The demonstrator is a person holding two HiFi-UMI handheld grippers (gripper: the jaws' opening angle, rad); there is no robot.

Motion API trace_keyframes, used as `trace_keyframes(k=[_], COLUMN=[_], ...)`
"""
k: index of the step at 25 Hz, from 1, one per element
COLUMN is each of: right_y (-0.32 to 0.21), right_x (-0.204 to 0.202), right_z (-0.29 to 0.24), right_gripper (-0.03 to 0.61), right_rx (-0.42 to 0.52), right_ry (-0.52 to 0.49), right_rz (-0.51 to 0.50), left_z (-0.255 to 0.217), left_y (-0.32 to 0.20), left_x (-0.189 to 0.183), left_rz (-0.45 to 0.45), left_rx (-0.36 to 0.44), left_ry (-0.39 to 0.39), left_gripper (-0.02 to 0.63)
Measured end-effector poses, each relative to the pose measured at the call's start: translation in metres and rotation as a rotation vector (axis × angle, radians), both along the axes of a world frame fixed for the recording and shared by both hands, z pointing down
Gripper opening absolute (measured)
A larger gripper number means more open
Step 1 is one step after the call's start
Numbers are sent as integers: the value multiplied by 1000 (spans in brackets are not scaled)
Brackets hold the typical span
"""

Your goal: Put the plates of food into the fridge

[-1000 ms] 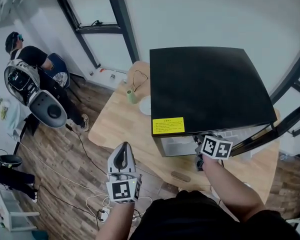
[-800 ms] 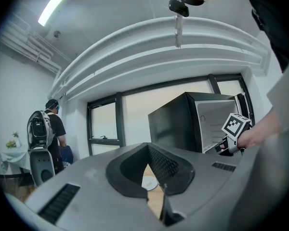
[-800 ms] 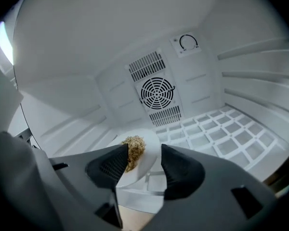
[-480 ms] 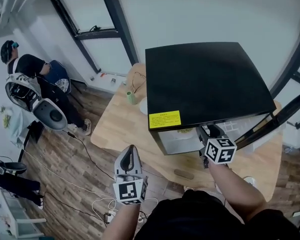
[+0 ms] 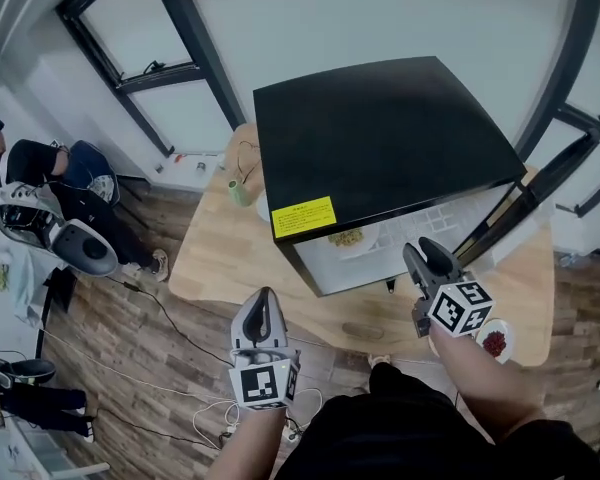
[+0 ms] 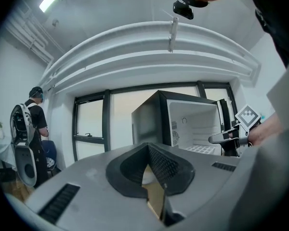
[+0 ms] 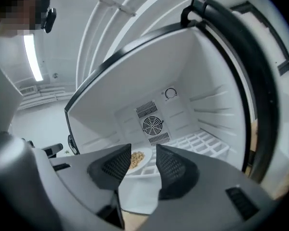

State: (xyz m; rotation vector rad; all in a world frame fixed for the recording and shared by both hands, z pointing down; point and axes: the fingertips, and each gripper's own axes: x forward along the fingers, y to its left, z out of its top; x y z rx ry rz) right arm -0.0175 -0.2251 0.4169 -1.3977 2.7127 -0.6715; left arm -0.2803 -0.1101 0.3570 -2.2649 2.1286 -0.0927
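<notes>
A black mini fridge [image 5: 380,138] stands on the wooden table [image 5: 215,258] with its door [image 5: 525,198] swung open to the right. A white plate of pale food [image 5: 347,238] lies on the fridge's white wire shelf, and the right gripper view shows this plate [image 7: 137,159] too. My right gripper [image 5: 420,250] hovers just outside the opening, apart from the plate. Its jaws [image 7: 143,150] are open, have just been closing a little, and hold nothing. A second plate with red food [image 5: 494,343] sits on the table by my right hand. My left gripper [image 5: 261,298] hangs off the table's near-left edge, shut and empty [image 6: 148,148].
A green cup [image 5: 238,190] and another white plate [image 5: 264,208] stand on the table left of the fridge. A person [image 5: 30,168] with a backpack is at the far left by the window. Cables trail over the wooden floor [image 5: 170,318].
My right gripper has drawn back out of the fridge opening, up and away, leaving the pale-food plate on the shelf. The left gripper has shifted slightly forward.
</notes>
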Motion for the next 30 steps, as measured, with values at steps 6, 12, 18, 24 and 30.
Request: trace_keyframes(k=[6, 12, 18, 24, 30], right_y=[43, 85, 126, 166, 206], right_x=[71, 138, 196, 231, 241], right_z=[11, 16, 31, 74, 132], right_gripper=[144, 128, 123, 120, 119], right_rx=[10, -7, -42, -126, -237], right_ry=[-24, -39, -70, -119, -192], right_rz=[121, 243, 347, 418, 471], left_z=[11, 14, 7, 20, 36], left_y=[-3, -4, -2, 10, 24], left_x=[32, 82, 129, 165, 193], left_rz=[89, 192, 267, 319, 379], left_rx=[-10, -4, 28, 15, -15], left_ry=[-13, 3, -14, -39, -67], left_gripper=[5, 5, 5, 5, 5])
